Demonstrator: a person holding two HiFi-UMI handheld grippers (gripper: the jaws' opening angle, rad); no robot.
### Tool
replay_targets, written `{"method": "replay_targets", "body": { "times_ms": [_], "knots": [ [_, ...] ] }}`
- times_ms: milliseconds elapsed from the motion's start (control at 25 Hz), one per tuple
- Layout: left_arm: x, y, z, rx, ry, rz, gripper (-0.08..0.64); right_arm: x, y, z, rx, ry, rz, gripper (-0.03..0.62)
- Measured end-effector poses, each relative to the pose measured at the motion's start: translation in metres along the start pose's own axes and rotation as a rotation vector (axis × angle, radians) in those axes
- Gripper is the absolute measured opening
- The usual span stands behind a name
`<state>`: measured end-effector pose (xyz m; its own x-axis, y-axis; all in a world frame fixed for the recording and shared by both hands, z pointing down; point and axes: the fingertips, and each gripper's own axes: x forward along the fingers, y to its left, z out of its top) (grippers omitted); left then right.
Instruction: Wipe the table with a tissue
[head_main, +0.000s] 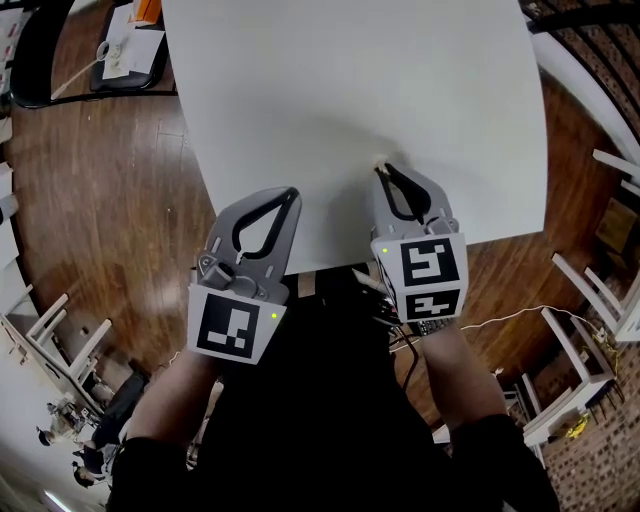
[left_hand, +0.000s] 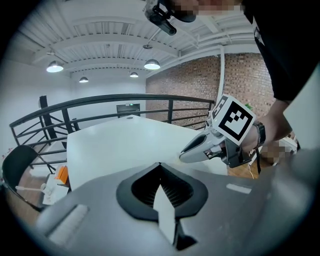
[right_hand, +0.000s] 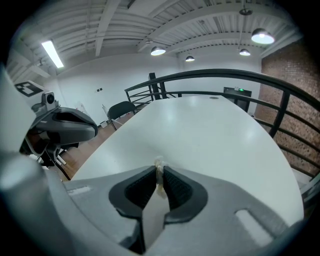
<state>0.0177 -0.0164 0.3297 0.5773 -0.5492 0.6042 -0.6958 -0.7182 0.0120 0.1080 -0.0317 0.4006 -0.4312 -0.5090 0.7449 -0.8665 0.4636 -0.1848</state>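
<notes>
Tissue (right_hand: 160, 181) lengthwise in right gripper (head_main: 384, 171)

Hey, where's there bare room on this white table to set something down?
Nearly the whole table is bare: far part, middle and both sides. Only the near edge is crowded: the right claw pinches a tissue there, and the left claw sits beside it.

Tissue (right_hand: 159, 180) mostly hidden btwn right tool (right_hand: 159, 167) jaws, only a tuft shows. Tabletop (head_main: 350, 90) far edge cut off at head view top.
</notes>
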Motion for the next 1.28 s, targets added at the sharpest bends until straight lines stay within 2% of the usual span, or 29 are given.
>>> {"method": "replay_targets", "body": {
  "times_ms": [680,960,1120,1280],
  "knots": [
    [-0.079,0.0,0.007,0.038,-0.108,0.016,0.015,-0.057,0.059,0.018,-0.038,-0.097,-0.082,0.034],
    [-0.113,-0.003,0.02,0.079,-0.187,-0.016,0.016,-0.088,0.107,0.031,-0.044,-0.162,-0.102,0.034],
    [-0.128,-0.002,0.017,0.08,-0.229,-0.029,0.015,-0.102,0.13,0.036,-0.049,-0.197,-0.129,0.035],
    [-0.139,0.001,0.023,0.115,-0.275,-0.057,0.015,-0.113,0.146,0.045,-0.037,-0.238,-0.162,0.035]
  ]
}}
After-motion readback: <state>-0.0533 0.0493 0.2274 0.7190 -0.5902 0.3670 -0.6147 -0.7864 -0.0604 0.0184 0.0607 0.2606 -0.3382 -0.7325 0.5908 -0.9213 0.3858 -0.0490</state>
